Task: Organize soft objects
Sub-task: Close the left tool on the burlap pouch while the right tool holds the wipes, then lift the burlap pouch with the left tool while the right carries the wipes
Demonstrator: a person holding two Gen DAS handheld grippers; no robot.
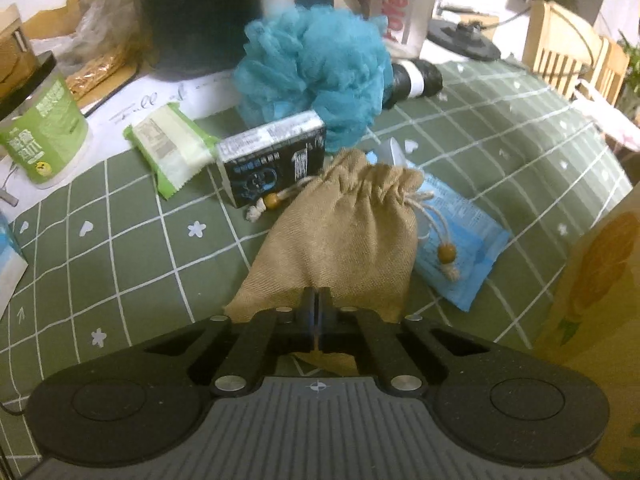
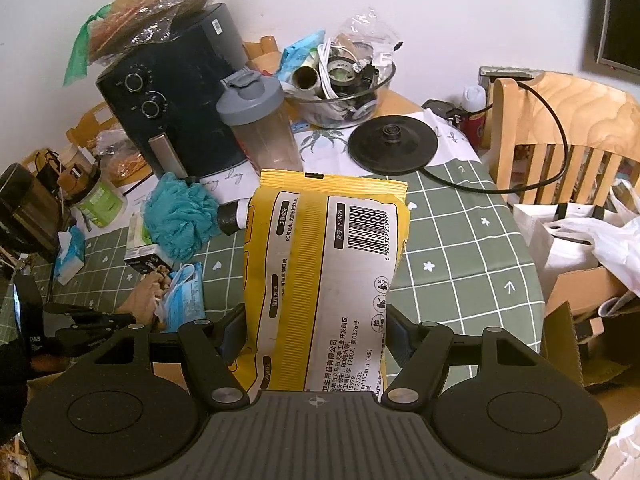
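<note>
A tan burlap drawstring pouch (image 1: 344,232) lies on the green checked tablecloth (image 1: 120,240). My left gripper (image 1: 318,300) is shut on the pouch's near edge, its fingers pinched together on the cloth. Behind the pouch sit a teal mesh bath sponge (image 1: 316,68), a black carton (image 1: 272,160) and a blue soft packet (image 1: 460,240), partly under the pouch. My right gripper (image 2: 316,332) is shut on a yellow and white soft packet (image 2: 328,264), held upright above the table. The right wrist view also shows the sponge (image 2: 180,216) and the pouch (image 2: 144,300) at far left.
A green-white packet (image 1: 172,148) and a green tub (image 1: 44,136) lie at left. A dark air fryer (image 2: 176,108), a shaker bottle (image 2: 260,124), a full bowl (image 2: 344,92) and a kettle base (image 2: 392,144) crowd the back. A wooden chair (image 2: 568,136) and an open cardboard box (image 2: 568,344) stand right.
</note>
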